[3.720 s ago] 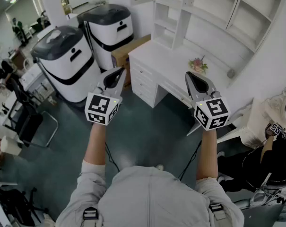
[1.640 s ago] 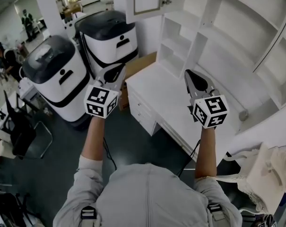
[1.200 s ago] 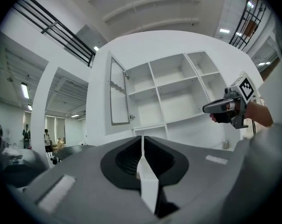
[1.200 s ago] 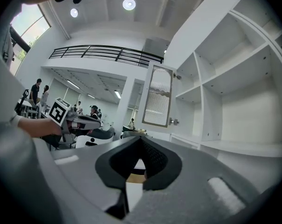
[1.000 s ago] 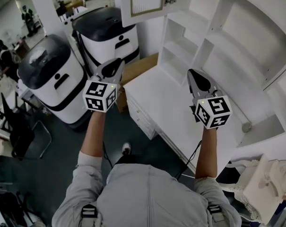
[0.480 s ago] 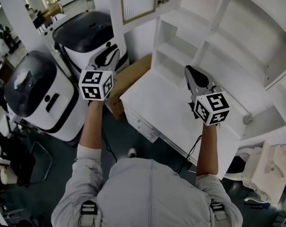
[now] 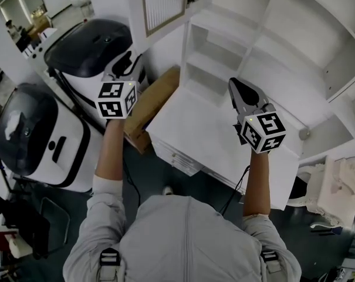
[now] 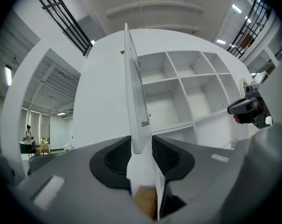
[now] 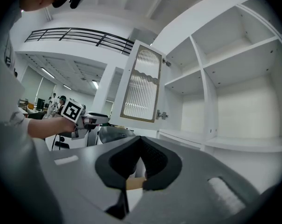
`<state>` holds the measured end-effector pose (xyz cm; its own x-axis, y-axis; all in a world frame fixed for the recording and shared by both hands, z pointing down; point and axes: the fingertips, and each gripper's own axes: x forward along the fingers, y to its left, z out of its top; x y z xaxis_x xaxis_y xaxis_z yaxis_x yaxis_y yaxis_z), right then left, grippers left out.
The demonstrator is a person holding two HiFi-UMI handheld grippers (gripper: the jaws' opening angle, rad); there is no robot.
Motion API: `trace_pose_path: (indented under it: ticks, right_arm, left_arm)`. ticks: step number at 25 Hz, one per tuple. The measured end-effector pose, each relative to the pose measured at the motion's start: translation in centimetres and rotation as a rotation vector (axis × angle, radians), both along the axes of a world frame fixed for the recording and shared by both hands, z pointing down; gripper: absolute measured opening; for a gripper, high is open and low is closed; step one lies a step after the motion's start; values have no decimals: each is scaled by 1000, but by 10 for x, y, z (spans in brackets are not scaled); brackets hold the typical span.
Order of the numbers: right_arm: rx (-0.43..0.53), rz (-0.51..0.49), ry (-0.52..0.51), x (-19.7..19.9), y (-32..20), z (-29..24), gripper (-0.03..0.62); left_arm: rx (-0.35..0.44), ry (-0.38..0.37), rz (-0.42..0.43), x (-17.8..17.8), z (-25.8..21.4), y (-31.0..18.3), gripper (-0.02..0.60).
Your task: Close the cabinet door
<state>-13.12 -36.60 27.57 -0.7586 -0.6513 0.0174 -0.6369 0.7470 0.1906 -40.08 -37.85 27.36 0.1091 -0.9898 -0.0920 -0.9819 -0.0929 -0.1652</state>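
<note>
The cabinet door (image 7: 164, 4), white-framed with ribbed glass, stands swung open from the upper cabinet at the top of the head view. My left gripper (image 7: 129, 62) is below and left of it, apart from it. In the left gripper view the door (image 8: 133, 92) shows edge-on straight ahead of my left gripper (image 8: 141, 143), whose jaws are opening with nothing gripped between them. My right gripper (image 7: 233, 82) hovers over the white desk (image 7: 206, 140) with its tips together and holds nothing. The right gripper view has the door (image 9: 141, 85) ahead of my right gripper (image 9: 140, 141).
Two white-and-black machines (image 7: 89, 46) (image 7: 30, 134) stand at the left. A cardboard box (image 7: 154, 101) leans between them and the desk. Open white shelves (image 7: 283, 34) fill the wall to the right of the door. A person (image 8: 28, 136) stands far off.
The person has stepped closer to the cabinet. My left gripper has moved up toward the open door and its jaws have parted. The right gripper has shifted only a little over the desk.
</note>
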Motion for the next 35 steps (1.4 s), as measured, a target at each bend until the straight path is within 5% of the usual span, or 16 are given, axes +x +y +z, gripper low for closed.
trace_pose_path:
  ticks: [10,21,26,35]
  right_arm:
    - [0,46,5,7,-3,3,2]
    - [8,16,-4,50,-16,-1,2]
    - [1,20,-23,75,-26,-1,2]
    - [-20,28,-41,104,-33,7,2]
  left_arm:
    - [0,-31,6,-4,-7,-33,141]
    - [6,56,-85,7,-10,-28,95]
    - [15,123,-27,44,-10,-20,86]
    - [68,126,25,124,-7,-18,107]
